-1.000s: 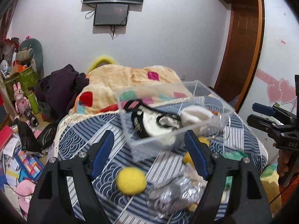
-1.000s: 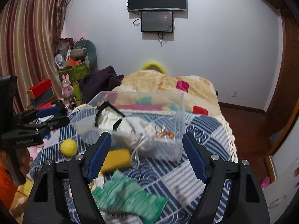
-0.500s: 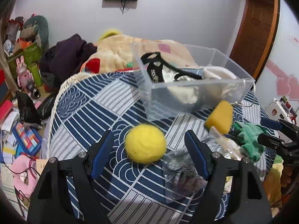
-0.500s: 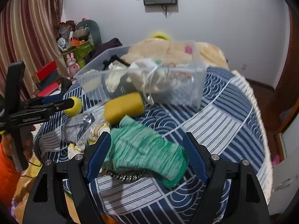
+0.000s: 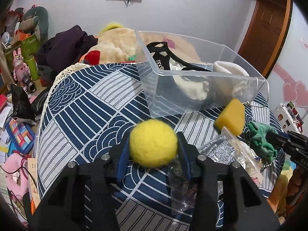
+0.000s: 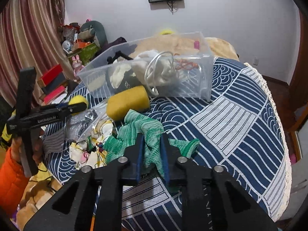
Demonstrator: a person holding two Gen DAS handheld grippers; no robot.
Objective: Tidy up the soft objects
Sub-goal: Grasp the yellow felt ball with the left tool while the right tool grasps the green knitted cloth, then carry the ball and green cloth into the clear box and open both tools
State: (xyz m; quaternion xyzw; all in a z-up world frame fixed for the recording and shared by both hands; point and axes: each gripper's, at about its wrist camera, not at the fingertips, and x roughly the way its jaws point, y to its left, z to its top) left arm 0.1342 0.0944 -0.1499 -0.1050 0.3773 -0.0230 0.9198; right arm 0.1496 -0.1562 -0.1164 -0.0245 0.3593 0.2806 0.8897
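left gripper [image 5: 153, 148]: jaws closed in on a fuzzy yellow ball [image 5: 153, 142], blue pads pressed against both its sides, low over the blue-and-white patterned cover [image 5: 80, 104]. seen from the right wrist as well, ball [image 6: 78, 101] pinched at the tip of the left gripper [image 6: 77, 106].

right gripper [image 6: 152, 150]: jaws nearly together, clamped on a bunched fold of green knit cloth [image 6: 142, 129], rest of the cloth spread on the cover [image 6: 231, 115] to either side of the pads. in the left wrist view, same green cloth [image 5: 261, 140] at the tip of the right gripper [image 5: 277, 137].

clear plastic bin [image 5: 202, 88] beyond both grippers, on the cover, holding pale fabric and a black strap. yellow sponge [image 6: 128, 103] just in front of the bin [image 6: 204, 77], touching its near wall, just beyond the green cloth. silvery plastic bag [image 6: 81, 121] between ball and sponge, beside a crumpled pale floral cloth [image 6: 90, 150].

beige blanket [image 5: 113, 46] with coloured patches behind the bin; dark garment [image 5: 65, 46] to its left.
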